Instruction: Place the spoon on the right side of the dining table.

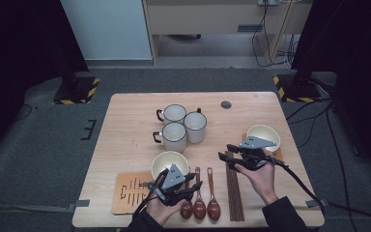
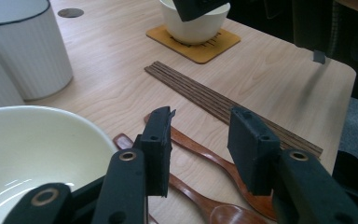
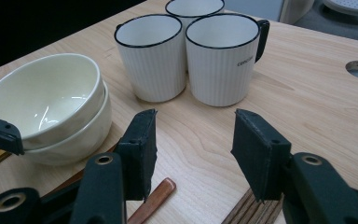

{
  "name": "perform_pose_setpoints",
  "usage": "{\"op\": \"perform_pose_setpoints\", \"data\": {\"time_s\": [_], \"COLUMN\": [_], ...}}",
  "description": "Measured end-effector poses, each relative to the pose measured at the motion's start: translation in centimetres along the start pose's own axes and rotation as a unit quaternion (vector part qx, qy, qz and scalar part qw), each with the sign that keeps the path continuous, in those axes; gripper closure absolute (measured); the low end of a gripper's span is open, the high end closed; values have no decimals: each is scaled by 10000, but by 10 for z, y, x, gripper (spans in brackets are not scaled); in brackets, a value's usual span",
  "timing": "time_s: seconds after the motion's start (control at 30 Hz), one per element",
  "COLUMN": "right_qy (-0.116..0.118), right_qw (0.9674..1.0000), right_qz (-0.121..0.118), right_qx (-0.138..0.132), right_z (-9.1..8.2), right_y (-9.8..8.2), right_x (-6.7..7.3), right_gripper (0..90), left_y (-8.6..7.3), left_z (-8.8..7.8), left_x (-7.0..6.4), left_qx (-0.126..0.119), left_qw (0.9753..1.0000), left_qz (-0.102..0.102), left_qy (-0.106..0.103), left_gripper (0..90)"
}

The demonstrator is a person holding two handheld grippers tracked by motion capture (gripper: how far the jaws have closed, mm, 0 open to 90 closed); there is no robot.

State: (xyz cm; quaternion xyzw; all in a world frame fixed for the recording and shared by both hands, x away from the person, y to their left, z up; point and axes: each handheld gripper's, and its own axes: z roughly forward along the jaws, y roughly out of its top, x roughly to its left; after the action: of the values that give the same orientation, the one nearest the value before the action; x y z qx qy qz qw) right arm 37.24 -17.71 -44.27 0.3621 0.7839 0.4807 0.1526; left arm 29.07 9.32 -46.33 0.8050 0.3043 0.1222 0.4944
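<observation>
Cream bowls (image 3: pixel 46 100), brown spoons (image 1: pixel 200 205), black-rimmed white mugs (image 3: pixel 221 56).

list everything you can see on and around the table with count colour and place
ribbed white enamel mugs: three, dark rims, clustered at the table's far middle
cream ceramic bowls: two stacked, near left; a third cream bowl on the far-right coaster
orange wooden coasters: two, near left and far right
brown wooden spoons: three, near edge, side by side
dark wooden chopsticks: a bundle, right of the spoons
light wooden table: one
left claw: open above the spoons
right claw: open, empty
</observation>
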Motion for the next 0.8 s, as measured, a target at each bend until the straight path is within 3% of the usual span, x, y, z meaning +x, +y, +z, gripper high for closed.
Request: {"op": "perform_pose_setpoints", "data": {"time_s": [0.8], "right_qy": [-24], "right_qw": [9999], "right_qz": [52], "right_qx": [130], "right_z": [-1], "right_y": [-19], "right_x": [2], "right_gripper": [465], "left_y": [-20], "left_z": [23], "left_x": [-21], "left_qx": [474], "left_qw": [9980], "left_qz": [187], "left_qy": [-367], "left_gripper": [578]}}
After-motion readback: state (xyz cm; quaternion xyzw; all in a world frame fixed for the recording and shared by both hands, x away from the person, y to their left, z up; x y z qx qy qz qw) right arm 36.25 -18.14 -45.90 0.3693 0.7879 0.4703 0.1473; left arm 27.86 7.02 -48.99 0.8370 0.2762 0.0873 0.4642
